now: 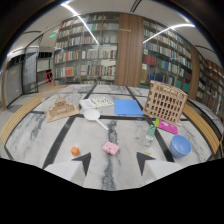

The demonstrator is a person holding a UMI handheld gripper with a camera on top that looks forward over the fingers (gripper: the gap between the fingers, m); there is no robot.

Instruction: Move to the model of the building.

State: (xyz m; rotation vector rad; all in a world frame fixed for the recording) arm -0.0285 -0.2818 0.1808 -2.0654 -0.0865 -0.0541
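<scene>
— Nearest the camera, what do you make out?

— Two dark fingertips of the gripper [112, 161], spread wide with nothing between them, hanging over the marble counter [30, 137]. Just beyond them lies a pink block [111, 148], and to its left a small orange cube [75, 150].

— And the model of the building?

— It sits far and to the left, a pale wooden building model [61, 109] on a flat base, well apart from the fingertips. The base's long side looks to run roughly left to right, tilted a little.

— So which way does the gripper go?

— Forward and leftward, I judge. The orange cube is near that line but low and small; a white paddle [93, 116] lies just right of the model, so the approach should keep left of it.

— What else is about?

— A blue folder [128, 107] at the far middle, a wicker basket [165, 102] far right, a small bottle [150, 133], a blue bowl [180, 146] near right. Bookshelves [85, 50] stand behind.
</scene>
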